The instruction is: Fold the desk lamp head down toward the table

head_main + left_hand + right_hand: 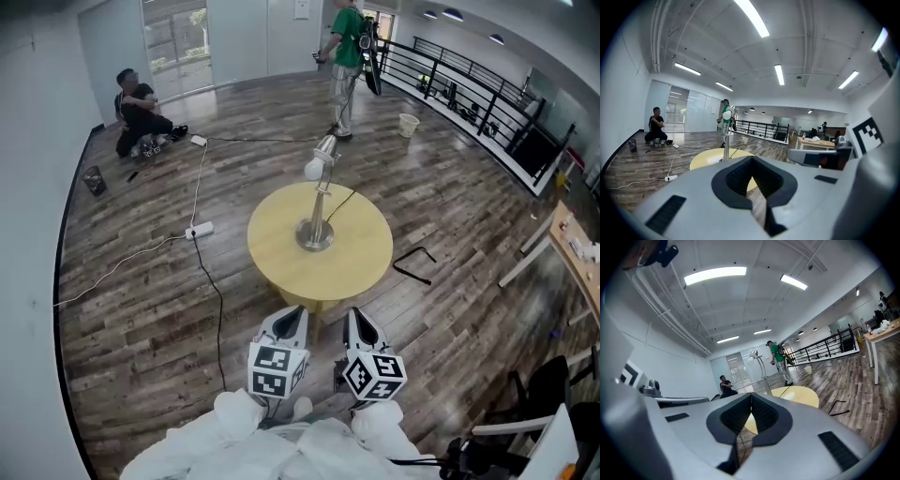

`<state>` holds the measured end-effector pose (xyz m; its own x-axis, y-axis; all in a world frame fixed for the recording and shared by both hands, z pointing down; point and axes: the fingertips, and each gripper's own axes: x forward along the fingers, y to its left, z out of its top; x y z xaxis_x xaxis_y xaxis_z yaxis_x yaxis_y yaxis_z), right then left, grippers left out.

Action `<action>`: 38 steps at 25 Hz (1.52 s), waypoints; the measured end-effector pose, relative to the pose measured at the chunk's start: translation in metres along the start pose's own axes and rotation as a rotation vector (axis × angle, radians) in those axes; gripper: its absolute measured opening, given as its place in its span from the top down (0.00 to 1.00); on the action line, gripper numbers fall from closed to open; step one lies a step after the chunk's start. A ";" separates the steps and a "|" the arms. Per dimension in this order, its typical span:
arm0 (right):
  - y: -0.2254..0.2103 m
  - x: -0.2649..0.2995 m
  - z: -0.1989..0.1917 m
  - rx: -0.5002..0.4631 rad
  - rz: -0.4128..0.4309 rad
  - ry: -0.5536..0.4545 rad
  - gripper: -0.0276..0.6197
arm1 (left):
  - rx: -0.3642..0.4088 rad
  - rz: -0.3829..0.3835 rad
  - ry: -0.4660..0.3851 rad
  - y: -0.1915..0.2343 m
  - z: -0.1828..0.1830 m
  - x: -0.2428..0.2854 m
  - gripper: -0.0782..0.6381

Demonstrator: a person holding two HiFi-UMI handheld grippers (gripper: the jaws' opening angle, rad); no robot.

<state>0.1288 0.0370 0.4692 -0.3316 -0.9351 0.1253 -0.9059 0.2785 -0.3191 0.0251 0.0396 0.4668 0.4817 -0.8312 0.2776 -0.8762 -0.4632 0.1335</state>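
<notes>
Approach step, nothing touched yet. Left gripper and right gripper sit side by side, both sets of jaws closed tight, both empty. The lamp stands upright mid-table, straight ahead of both grippers and well apart from them, with its head raised. The table has its near edge just beyond the tips. Next move probably needs a closer reach and one gripper opened to take the head and press it down, while the other steadies the base.

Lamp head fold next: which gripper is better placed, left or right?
Right, marginally. The right gripper and left gripper are both shut, short of the table; the lamp stands nearer dead ahead in the right gripper view.
</notes>
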 end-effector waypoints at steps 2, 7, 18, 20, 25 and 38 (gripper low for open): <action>-0.009 0.011 0.002 0.002 0.012 0.003 0.94 | -0.001 0.007 0.000 0.002 0.003 0.013 0.89; -0.028 0.042 0.002 0.003 0.020 0.035 0.94 | -0.006 0.023 0.025 0.013 0.002 0.041 0.89; -0.050 0.127 0.003 -0.002 0.017 0.074 0.94 | -0.017 0.028 0.041 0.061 0.022 0.115 0.89; -0.054 0.146 0.006 -0.005 0.013 0.075 0.94 | -0.017 0.018 0.040 0.071 0.028 0.133 0.89; -0.067 0.197 0.022 -0.017 0.002 0.061 0.94 | -0.006 -0.007 0.027 0.094 0.049 0.178 0.89; -0.089 0.283 0.032 -0.022 -0.004 0.071 0.94 | -0.006 -0.040 0.075 0.139 0.061 0.263 0.89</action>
<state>0.1243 -0.2595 0.5031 -0.3452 -0.9184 0.1933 -0.9125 0.2803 -0.2980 0.0311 -0.2619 0.5001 0.5139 -0.7866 0.3421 -0.8564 -0.4937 0.1512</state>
